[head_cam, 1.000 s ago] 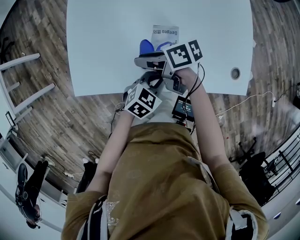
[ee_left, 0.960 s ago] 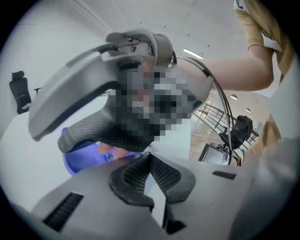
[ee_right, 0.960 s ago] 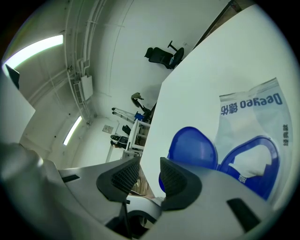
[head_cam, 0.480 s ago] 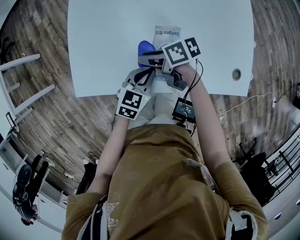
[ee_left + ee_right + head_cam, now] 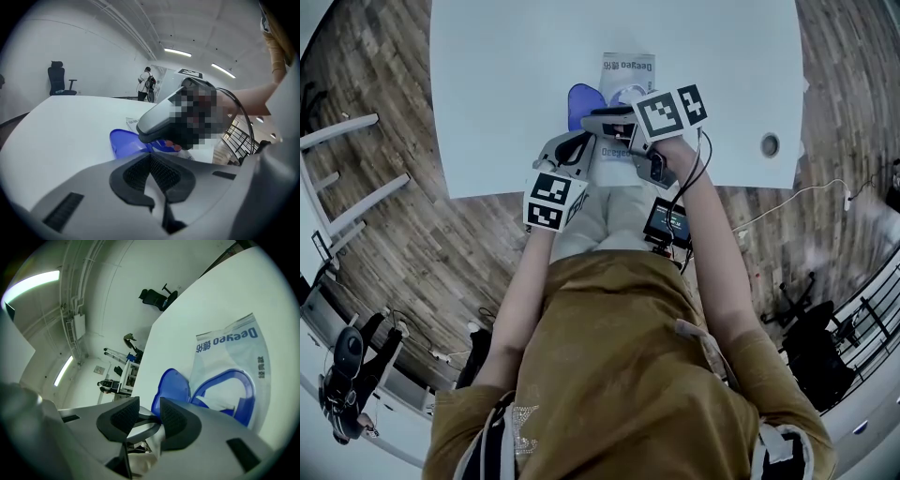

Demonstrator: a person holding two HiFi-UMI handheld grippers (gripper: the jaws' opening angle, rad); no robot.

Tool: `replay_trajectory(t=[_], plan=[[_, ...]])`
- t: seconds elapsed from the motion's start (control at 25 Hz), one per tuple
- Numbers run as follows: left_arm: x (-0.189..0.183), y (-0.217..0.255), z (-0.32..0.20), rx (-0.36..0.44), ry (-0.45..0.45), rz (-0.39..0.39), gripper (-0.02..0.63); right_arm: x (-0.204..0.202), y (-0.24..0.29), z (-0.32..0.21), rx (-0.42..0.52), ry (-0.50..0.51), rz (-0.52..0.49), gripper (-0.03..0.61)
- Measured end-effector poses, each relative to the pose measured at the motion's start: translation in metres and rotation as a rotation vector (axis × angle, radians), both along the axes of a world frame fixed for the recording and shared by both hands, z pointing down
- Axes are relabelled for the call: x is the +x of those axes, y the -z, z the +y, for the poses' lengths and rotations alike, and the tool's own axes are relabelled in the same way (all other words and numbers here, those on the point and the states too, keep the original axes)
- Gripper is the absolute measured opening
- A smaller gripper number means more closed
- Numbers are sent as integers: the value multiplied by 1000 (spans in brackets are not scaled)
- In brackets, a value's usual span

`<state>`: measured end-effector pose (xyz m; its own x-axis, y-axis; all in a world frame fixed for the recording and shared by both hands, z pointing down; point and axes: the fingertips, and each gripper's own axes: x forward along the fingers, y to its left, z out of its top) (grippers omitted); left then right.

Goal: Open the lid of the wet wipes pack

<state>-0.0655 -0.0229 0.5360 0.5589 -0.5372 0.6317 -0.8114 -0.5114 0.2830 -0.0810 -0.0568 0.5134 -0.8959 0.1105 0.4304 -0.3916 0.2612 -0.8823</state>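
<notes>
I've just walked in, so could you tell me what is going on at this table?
A person works two handheld grippers at a white table. The pale plastic wet wipes pack lies flat with its blue hinged lid flipped open. The right gripper, jaws slightly apart, hovers at the lid; the left gripper, jaws together, holds nothing.

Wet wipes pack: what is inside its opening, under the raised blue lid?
Inside the blue frame of the wet wipes pack, beside the raised lid, a white wipe shows. The right tongs cover the opening's near edge; wipes deeper inside are hidden.
</notes>
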Motion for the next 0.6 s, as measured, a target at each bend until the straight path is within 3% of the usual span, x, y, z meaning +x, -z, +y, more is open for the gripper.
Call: replay_trajectory(t=[0.2, 0.36, 0.52, 0.6], plan=[[1, -10, -3, -42, 13, -2, 2, 13, 5, -2, 25, -47, -7, 146], [0, -18, -1, -79, 38, -27, 2, 26, 11, -11, 113, -122, 22, 142], [0, -20, -2, -106, 51, -47, 2, 49, 12, -25, 250, -195, 161, 20], [-2, -21, -2, -115, 59, -50, 2, 58, 12, -27, 301, -212, 218, 9]])
